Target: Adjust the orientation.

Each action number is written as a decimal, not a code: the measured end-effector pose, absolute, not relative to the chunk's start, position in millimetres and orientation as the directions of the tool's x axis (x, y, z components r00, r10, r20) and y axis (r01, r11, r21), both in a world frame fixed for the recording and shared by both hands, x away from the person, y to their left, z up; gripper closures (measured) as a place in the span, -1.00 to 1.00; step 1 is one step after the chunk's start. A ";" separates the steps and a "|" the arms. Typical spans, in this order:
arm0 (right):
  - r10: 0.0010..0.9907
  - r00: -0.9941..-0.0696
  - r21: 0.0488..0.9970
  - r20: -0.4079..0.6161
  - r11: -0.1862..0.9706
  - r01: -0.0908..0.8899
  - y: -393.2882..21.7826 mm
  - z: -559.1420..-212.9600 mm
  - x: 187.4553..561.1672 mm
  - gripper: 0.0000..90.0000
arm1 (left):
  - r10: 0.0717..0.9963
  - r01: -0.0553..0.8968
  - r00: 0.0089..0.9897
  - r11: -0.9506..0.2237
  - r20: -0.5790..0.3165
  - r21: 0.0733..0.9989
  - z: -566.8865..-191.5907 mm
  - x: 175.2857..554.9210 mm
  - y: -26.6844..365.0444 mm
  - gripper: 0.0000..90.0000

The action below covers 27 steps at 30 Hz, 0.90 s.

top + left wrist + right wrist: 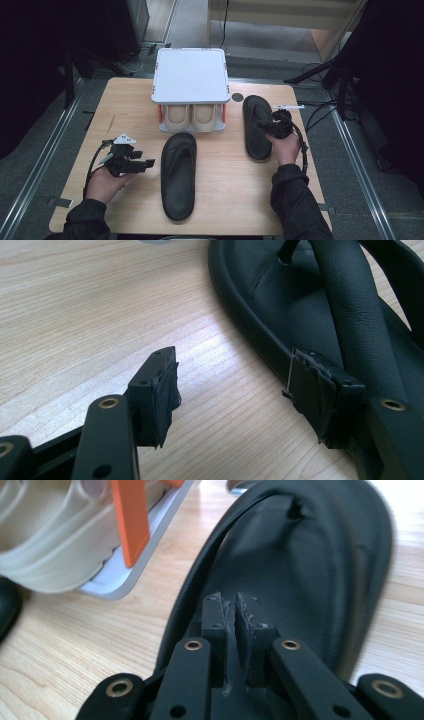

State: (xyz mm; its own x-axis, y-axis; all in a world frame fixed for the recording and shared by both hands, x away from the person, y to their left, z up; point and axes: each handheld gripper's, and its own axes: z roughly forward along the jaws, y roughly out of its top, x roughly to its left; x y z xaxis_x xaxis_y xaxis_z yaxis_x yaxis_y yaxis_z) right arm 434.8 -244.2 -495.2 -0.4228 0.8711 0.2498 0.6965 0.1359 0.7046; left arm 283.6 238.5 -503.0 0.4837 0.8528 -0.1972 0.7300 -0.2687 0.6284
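Black leather sandal (256, 127) lies at two o'clock on the table (225, 190), long axis running twelve to six. Right gripper (264, 126) hovers over its middle, jaws nearly together with a thin gap and nothing clamped between them. A second sandal (178, 175) rests at centre, three o'clock from the left gripper (149, 163), whose jaws stand released. Pale wood grain, bare. Shoe rack (190, 90) at twelve o'clock holds beige shoes (191, 117).

Matt black leather-look sandal (178, 175), pale wood-grain table (230, 195)
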 end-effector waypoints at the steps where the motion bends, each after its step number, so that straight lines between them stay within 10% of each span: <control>1: 0.874 -0.414 0.709 0.254 0.123 0.694 -248.3 -493.7 434.6 0.83 | 0.852 0.730 0.484 -0.269 -0.198 0.628 -503.1 283.7 238.5 -0.18; 27: 0.894 -0.328 0.709 0.305 0.017 0.705 -287.5 -499.7 449.4 0.53 | 0.869 0.742 0.456 -0.250 -0.195 0.622 -504.6 274.2 246.1 -0.18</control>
State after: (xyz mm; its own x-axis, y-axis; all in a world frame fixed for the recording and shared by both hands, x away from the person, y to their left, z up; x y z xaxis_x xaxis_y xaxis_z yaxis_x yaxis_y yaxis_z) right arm 449.4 -287.5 -499.7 -0.3278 0.8942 0.3047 0.7048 0.0167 0.7092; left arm 274.2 246.1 -504.6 0.4559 0.8685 -0.1945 0.7417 -0.2499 0.6225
